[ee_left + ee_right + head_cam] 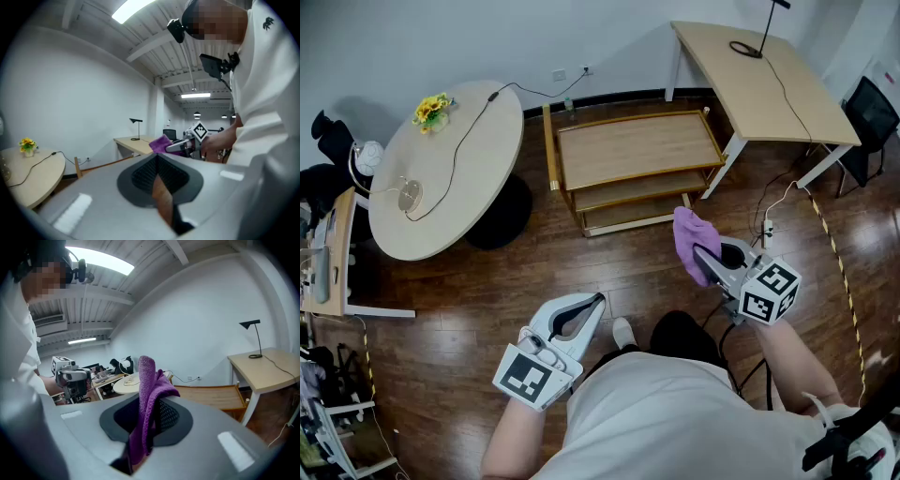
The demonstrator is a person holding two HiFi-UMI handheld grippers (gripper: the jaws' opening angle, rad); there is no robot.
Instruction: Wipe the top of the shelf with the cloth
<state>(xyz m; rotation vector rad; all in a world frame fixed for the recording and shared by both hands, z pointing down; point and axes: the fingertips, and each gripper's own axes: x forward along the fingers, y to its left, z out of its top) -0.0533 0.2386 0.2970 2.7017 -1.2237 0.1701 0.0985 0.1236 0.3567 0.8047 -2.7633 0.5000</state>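
Note:
The shelf (637, 148) is a low wooden cart with three tiers, standing on the dark wood floor ahead of me; its top board is bare. My right gripper (698, 251) is shut on a purple cloth (688, 234), held in the air to the right of the shelf's front corner and apart from it. In the right gripper view the cloth (149, 380) sticks up from between the jaws of the right gripper (145, 413), with the shelf (211, 397) beyond. My left gripper (598, 300) hangs low near my body, shut and empty. From the left gripper (157, 161) the cloth (161, 143) shows too.
A round table (441, 178) with yellow flowers (432, 109) and a black cable stands left of the shelf. A rectangular desk (759, 80) with a lamp stands at the back right, a black chair (872, 114) beside it. A power strip (766, 228) and cables lie on the floor at right.

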